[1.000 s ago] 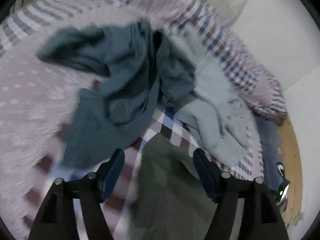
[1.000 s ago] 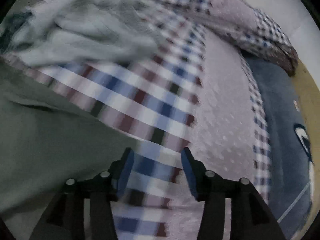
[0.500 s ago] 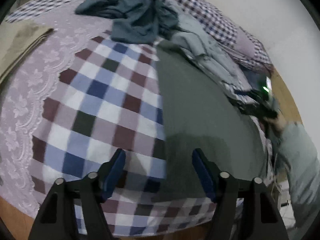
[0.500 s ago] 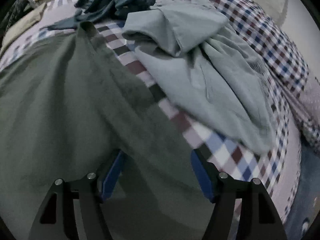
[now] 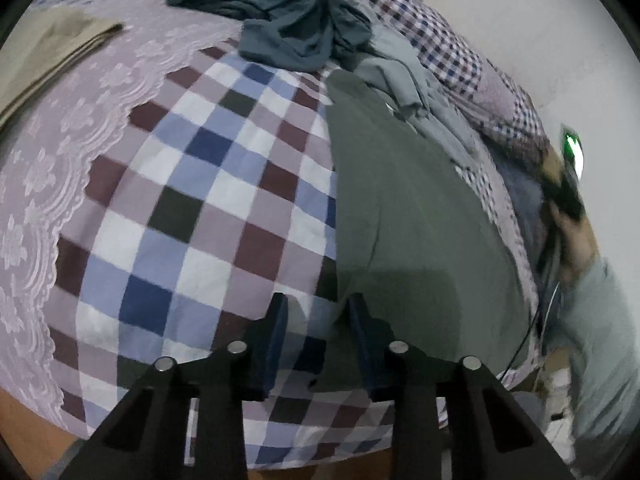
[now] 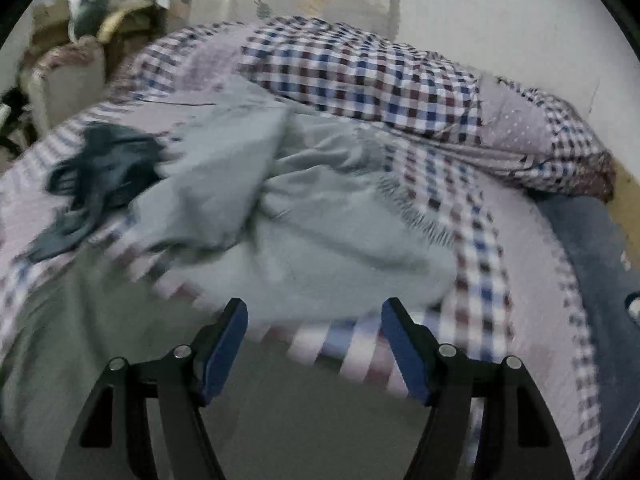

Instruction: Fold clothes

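Here, big dull-green cloth (image 5: 408, 216) lies flat on checked purple, blue and white bed cover (image 5: 192, 200). Left gripper (image 5: 316, 312) sits low at near edge of green cloth, jaws partly apart with cloth edge between them; cannot tell if they pinch it. Right gripper (image 6: 314, 320) hangs above green cloth, jaws wide, holding nothing. Crumpled light grey shirt (image 6: 280, 216) lies past it. Dark blue-green bundle of clothes (image 5: 296, 28) sits further back, touching grey shirt. Person's hand (image 5: 576, 240) blurred at right.
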Tool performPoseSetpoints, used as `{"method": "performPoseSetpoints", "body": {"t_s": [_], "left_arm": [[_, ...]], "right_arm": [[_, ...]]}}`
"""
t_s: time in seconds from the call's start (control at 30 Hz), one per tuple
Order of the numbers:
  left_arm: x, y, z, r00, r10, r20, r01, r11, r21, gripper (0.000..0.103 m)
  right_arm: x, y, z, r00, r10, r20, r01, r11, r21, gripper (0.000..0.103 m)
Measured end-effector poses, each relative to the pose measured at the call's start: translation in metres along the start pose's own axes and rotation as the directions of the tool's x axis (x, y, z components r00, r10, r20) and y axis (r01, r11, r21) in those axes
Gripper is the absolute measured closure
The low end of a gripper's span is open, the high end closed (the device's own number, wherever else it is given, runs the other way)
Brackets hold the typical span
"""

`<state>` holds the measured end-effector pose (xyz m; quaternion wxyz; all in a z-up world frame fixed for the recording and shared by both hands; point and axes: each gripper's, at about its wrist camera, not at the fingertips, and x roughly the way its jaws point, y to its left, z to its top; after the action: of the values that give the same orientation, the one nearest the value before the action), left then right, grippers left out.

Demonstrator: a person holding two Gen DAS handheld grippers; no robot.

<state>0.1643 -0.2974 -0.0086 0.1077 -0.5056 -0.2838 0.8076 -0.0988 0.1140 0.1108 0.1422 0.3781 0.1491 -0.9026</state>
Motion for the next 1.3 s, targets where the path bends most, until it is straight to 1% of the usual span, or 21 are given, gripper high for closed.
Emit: {"method": "performPoseSetpoints", "body": {"t_s": [0.1, 0.17, 0.23, 0.3, 0.43, 0.5, 0.53, 0.63, 0.7, 0.73, 0.83, 0.9, 1.0, 1.03, 1.1, 1.13, 1.17, 1.2, 1.23, 1.27, 1.3], "left_arm": [[-0.01, 0.015, -0.002, 0.999, -0.01, 0.034, 0.012, 0.997, -0.076, 0.071], [-0.016, 0.024, -0.008, 0.998, -0.014, 0.057, 0.022, 0.991, -0.133, 0.071], [-0.017, 0.029, -0.016, 0.996, -0.043, 0.073, 0.055, 0.982, -0.181, 0.071], [-0.018, 0.031, -0.026, 0.992, -0.094, 0.086, 0.111, 0.972, -0.209, 0.071], [-0.016, 0.027, -0.051, 0.979, -0.178, 0.102, 0.198, 0.948, -0.249, 0.059], [-0.013, 0.024, -0.057, 0.973, -0.203, 0.111, 0.226, 0.937, -0.265, 0.056], [-0.011, 0.023, -0.06, 0.969, -0.216, 0.116, 0.24, 0.932, -0.273, 0.055], [-0.009, 0.023, -0.058, 0.959, -0.239, 0.154, 0.275, 0.917, -0.29, 0.055], [-0.009, 0.024, -0.055, 0.95, -0.252, 0.184, 0.298, 0.906, -0.301, 0.055], [-0.01, 0.027, -0.056, 0.945, -0.262, 0.195, 0.313, 0.897, -0.311, 0.055], [-0.002, 0.026, -0.051, 0.943, -0.27, 0.193, 0.321, 0.89, -0.324, 0.055], [0.002, 0.022, -0.049, 0.944, -0.274, 0.182, 0.32, 0.891, -0.322, 0.055], [0.007, 0.015, -0.049, 0.949, -0.273, 0.158, 0.31, 0.898, -0.311, 0.056], [0.009, 0.014, -0.048, 0.948, -0.276, 0.159, 0.313, 0.896, -0.314, 0.059], [0.011, 0.012, -0.047, 0.946, -0.28, 0.161, 0.318, 0.892, -0.321, 0.067], [0.011, 0.011, -0.048, 0.947, -0.277, 0.161, 0.316, 0.893, -0.321, 0.073], [0.012, 0.011, -0.048, 0.948, -0.274, 0.162, 0.313, 0.894, -0.32, 0.075], [0.011, 0.01, -0.048, 0.949, -0.27, 0.161, 0.309, 0.898, -0.314, 0.078], [0.011, 0.009, -0.048, 0.951, -0.266, 0.16, 0.304, 0.902, -0.307, 0.085], [0.01, 0.009, -0.049, 0.952, -0.263, 0.159, 0.3, 0.905, -0.301, 0.085], [0.01, 0.008, -0.049, 0.953, -0.26, 0.159, 0.297, 0.908, -0.295, 0.086]], "right_arm": [[-0.053, 0.02, -0.051, 0.996, 0.088, 0.016, -0.088, 0.995, 0.037, 0.028], [-0.087, 0.037, -0.085, 0.993, 0.116, 0.026, -0.117, 0.992, 0.042, 0.028], [-0.112, 0.049, -0.115, 0.991, 0.12, 0.05, -0.122, 0.992, 0.033, 0.027], [-0.134, 0.058, -0.146, 0.99, 0.118, 0.084, -0.121, 0.992, 0.031, 0.025], [-0.163, 0.071, -0.197, 0.986, 0.097, 0.139, -0.104, 0.994, 0.041, 0.024], [-0.172, 0.068, -0.221, 0.986, 0.11, 0.126, -0.123, 0.988, 0.098, 0.024], [-0.171, 0.063, -0.226, 0.987, 0.114, 0.114, -0.128, 0.985, 0.119, 0.024], [-0.175, 0.031, -0.242, 0.992, 0.098, 0.076, -0.113, 0.963, 0.244, 0.024], [-0.184, 0.001, -0.254, 0.994, 0.07, 0.087, -0.097, 0.927, 0.364, 0.024], [-0.189, -0.015, -0.262, 0.993, 0.066, 0.093, -0.1, 0.899, 0.427, 0.024], [-0.2, -0.054, -0.288, 0.992, 0.067, 0.104, -0.115, 0.813, 0.571, 0.024], [-0.204, -0.075, -0.309, 0.991, 0.082, 0.103, -0.13, 0.742, 0.658, 0.024], [-0.205, -0.092, -0.328, 0.99, 0.106, 0.096, -0.143, 0.676, 0.723, 0.024], [-0.205, -0.094, -0.331, 0.989, 0.115, 0.094, -0.147, 0.667, 0.731, 0.024], [-0.203, -0.093, -0.335, 0.985, 0.146, 0.097, -0.17, 0.663, 0.729, 0.028], [-0.202, -0.09, -0.334, 0.983, 0.158, 0.089, -0.173, 0.675, 0.718, 0.036], [-0.2, -0.087, -0.333, 0.982, 0.168, 0.08, -0.175, 0.688, 0.704, 0.043], [-0.199, -0.083, -0.333, 0.981, 0.179, 0.071, -0.178, 0.701, 0.691, 0.046], [-0.197, -0.08, -0.332, 0.982, 0.182, 0.058, -0.173, 0.713, 0.68, 0.052], [-0.195, -0.077, -0.331, 0.982, 0.185, 0.044, -0.167, 0.725, 0.669, 0.06], [-0.193, -0.074, -0.33, 0.982, 0.187, 0.03, -0.161, 0.736, 0.658, 0.064]]}}
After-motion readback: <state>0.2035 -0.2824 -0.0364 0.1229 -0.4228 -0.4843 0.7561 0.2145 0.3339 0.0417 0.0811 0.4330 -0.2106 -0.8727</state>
